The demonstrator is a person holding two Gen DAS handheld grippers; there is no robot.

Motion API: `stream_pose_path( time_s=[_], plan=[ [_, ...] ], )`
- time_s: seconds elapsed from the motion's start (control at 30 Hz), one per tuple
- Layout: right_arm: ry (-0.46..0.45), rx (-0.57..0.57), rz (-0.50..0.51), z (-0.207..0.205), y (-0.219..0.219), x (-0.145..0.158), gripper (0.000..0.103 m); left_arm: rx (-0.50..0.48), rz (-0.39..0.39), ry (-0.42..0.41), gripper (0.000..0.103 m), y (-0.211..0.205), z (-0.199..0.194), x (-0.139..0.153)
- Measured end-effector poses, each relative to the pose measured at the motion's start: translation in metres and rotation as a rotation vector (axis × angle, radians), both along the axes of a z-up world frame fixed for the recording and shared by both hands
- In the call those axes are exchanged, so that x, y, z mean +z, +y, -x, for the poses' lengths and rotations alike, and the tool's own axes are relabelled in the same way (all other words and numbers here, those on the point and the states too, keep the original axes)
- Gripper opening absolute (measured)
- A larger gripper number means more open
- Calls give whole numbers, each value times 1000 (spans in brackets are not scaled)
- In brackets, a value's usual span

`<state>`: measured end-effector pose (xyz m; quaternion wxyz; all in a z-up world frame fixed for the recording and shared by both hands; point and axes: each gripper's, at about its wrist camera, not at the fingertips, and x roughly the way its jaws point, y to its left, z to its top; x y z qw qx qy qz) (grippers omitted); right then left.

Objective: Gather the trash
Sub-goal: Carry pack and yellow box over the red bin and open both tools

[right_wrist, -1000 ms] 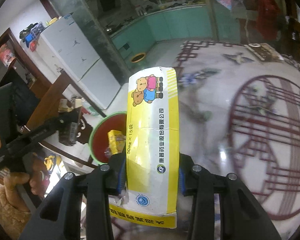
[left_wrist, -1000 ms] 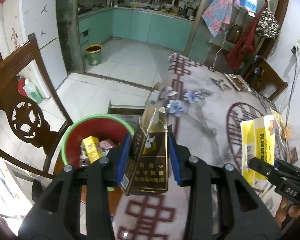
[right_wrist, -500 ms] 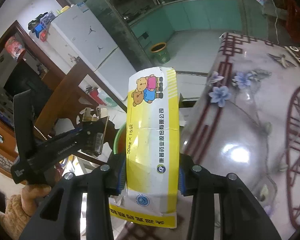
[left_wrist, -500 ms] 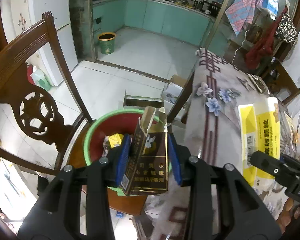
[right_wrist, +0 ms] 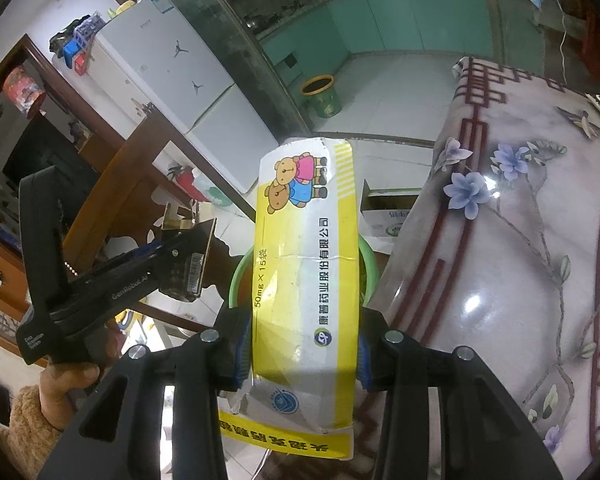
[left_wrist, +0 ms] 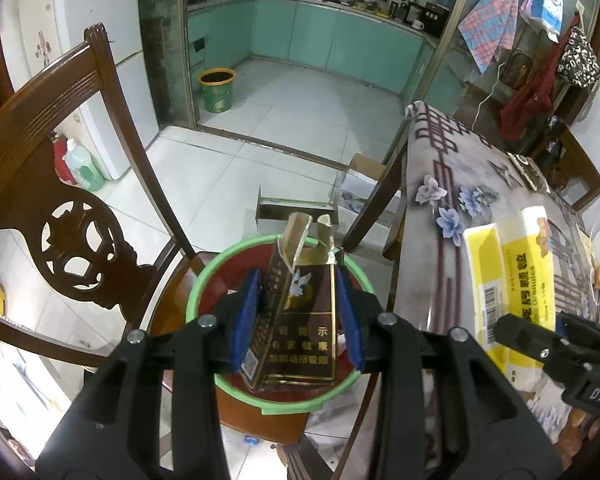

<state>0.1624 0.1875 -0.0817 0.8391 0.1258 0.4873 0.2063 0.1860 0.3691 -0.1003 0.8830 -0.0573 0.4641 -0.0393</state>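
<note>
1. The left gripper (left_wrist: 298,318) is clamping its blue pads (left_wrist: 246,320) on an opened dark cigarette pack (left_wrist: 300,320), holding it upright directly above the green-rimmed red basin (left_wrist: 204,292).
2. The right gripper (right_wrist: 300,354) is squeezing a yellow-and-white medicine box (right_wrist: 306,280) with cartoon bears, near the tablecloth edge (right_wrist: 480,280) and only partly over the basin.
3. Judging from this, the drop is being lined up: the left fingers should be opening first, letting the pack fall clear of the rim; the right one likely needs carrying further over the basin before releasing, since the long box could catch the rim.
4. Counting: two grippers, two held pieces of trash, one basin sitting on one wooden chair (left_wrist: 60,216); the basin's contents are hidden.
</note>
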Motion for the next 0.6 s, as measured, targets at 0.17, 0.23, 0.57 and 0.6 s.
stream_pose_path(
  time_s=[0.17,0.23,0.57,0.6],
  plan=[
    [17,7,8,-4,10,-8,38,2,4,15,37,7,-4,-7],
    [23,10,10,-6,14,-11,38,5,7,25,37,9,-5,-12],
    [50,29,19,-18,29,-22,38,9,13,37,37,15,-12,-23],
    [52,27,20,-20,29,-22,38,13,15,40,37,16,-14,-25]
  ],
)
